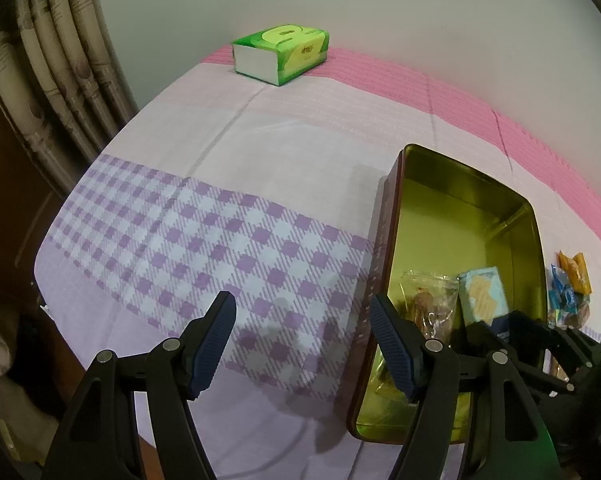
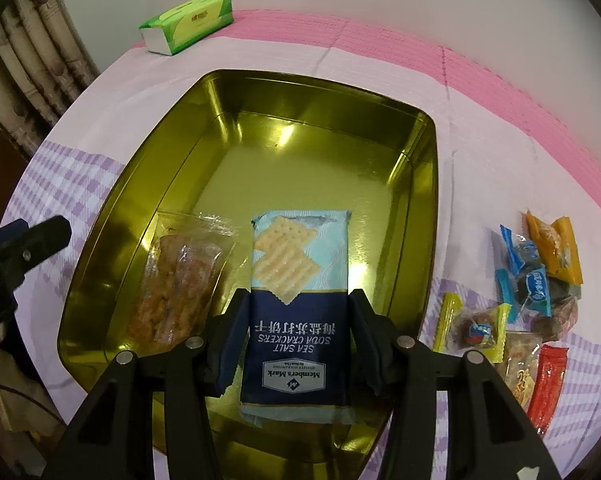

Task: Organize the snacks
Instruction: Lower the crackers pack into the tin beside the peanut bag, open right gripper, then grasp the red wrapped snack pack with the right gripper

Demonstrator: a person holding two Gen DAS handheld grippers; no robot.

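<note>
Right, the right claw (image 2: 298, 332) grips the cracker pack (image 2: 298, 280) low inside the gold tin (image 2: 428, 184), beside a clear snack bag (image 2: 176, 280) at nine o'clock for tidy rows; left claw (image 1: 300, 344) hangs open, empty

Soda cracker packet (image 2: 298, 280), blue and pale, lengthwise inside gold tin (image 2: 428, 184); clear-wrapped snack (image 2: 176, 280) just beside; wrapped candies (image 2: 528, 280) outside tin.

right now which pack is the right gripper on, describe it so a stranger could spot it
Find the gold tin on the checked cloth. Inside it, at the near end, the right gripper is shut on a cracker pack lying beside a clear bag of brownish snacks. It is the only one that is pale blue above and navy below, with square crackers pictured and "Sea Salt Soda Crackers" printed.
</note>
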